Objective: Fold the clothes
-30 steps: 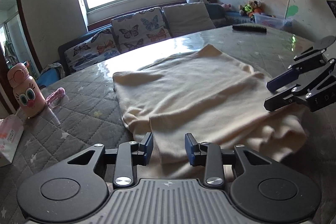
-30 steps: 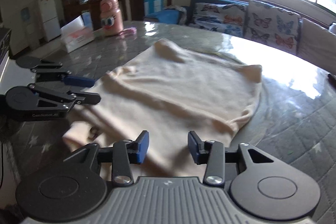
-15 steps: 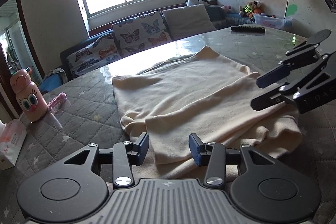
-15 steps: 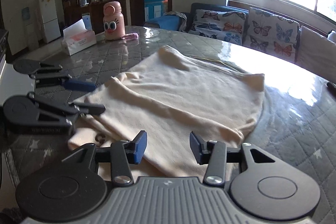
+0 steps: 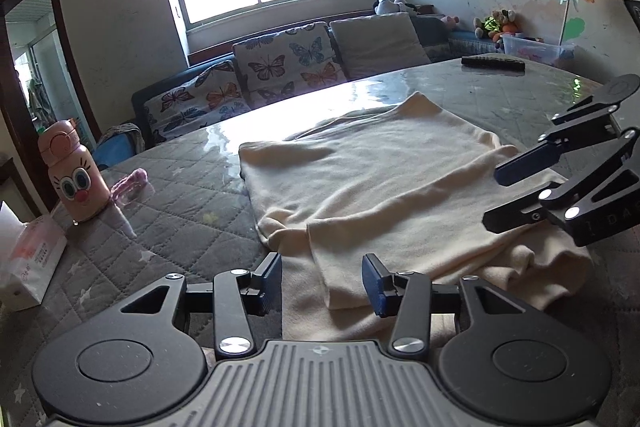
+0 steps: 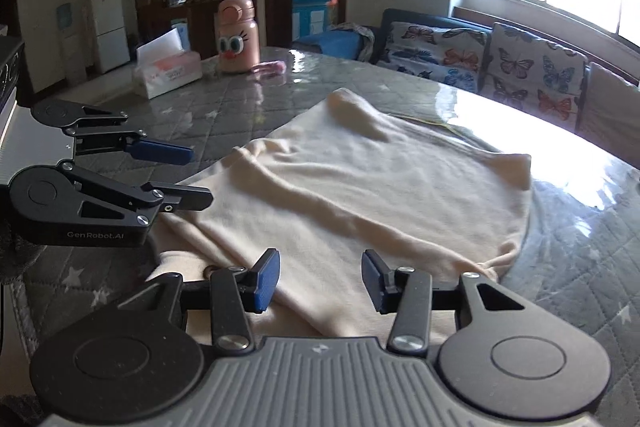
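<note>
- Both black two-finger tongs, left (image 5: 321, 281) and right (image 6: 320, 281), gape empty.
- Cream knitted garment (image 5: 372, 183) lies flat beyond them, its near folded edge beneath their tips.

"GenRobot.AI" in white on the left gripper (image 6: 188, 175) body, other lettering unreadable

One cream knitted garment (image 5: 372, 195) was counted on the grey quilted table (image 5: 172, 227). Two black two-finger grippers were seen, the left gripper (image 5: 322, 281) and the right gripper (image 6: 320, 281). One pink cartoon-faced bottle (image 5: 74, 179), one white tissue box (image 6: 168, 69) and one black remote control (image 5: 493, 62) were counted.
</note>
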Tool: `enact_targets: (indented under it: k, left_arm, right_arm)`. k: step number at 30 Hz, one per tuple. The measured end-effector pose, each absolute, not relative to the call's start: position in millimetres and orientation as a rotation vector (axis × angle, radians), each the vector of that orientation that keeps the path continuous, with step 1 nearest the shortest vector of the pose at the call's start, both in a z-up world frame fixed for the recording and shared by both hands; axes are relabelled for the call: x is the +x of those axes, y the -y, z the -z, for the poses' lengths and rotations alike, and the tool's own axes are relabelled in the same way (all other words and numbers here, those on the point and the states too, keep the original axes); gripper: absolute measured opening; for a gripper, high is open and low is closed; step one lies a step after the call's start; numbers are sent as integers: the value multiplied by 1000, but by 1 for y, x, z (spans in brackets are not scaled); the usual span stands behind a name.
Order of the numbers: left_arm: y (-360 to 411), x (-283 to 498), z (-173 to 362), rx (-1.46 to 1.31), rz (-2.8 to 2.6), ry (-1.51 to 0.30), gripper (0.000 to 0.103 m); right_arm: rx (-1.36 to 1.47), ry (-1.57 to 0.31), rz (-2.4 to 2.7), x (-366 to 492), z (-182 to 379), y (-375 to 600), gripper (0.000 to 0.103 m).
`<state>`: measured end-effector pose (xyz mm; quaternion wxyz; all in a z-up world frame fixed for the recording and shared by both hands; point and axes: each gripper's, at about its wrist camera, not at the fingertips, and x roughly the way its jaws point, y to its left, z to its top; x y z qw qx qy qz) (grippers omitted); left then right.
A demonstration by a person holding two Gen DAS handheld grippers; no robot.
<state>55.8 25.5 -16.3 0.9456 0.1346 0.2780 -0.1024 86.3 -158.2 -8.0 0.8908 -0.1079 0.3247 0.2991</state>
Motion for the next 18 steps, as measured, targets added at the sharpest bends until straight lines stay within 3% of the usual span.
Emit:
enact_targets:
  k: [18]
  left_arm:
    - [-31, 99, 15, 228, 121, -584, 48]
  right_arm:
    - [-155, -680, -500, 124, 7, 193, 47]
